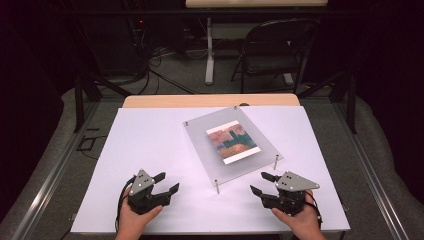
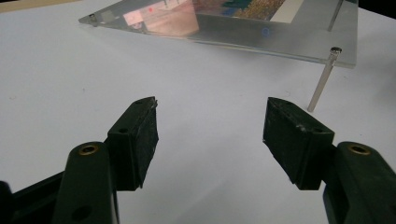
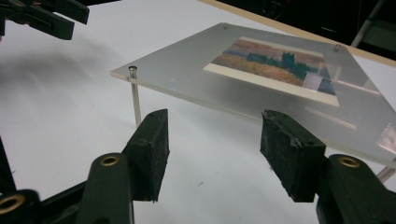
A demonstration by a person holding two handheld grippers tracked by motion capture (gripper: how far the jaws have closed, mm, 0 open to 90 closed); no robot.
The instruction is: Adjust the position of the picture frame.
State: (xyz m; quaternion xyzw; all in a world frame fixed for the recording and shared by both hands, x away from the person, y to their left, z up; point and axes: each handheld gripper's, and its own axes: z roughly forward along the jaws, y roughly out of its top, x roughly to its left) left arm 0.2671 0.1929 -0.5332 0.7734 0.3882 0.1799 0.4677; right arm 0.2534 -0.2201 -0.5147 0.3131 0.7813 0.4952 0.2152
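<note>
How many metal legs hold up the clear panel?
4, one per corner of the clear panel: near leg, right leg, far-left leg, far leg, where just the top cap shows. None looks hidden.

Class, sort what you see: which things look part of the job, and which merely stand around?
Likely part of the job:
left tool
right tool
clear panel on metal legs
picture on it

Standing around:
folding chair
floor cables
</note>
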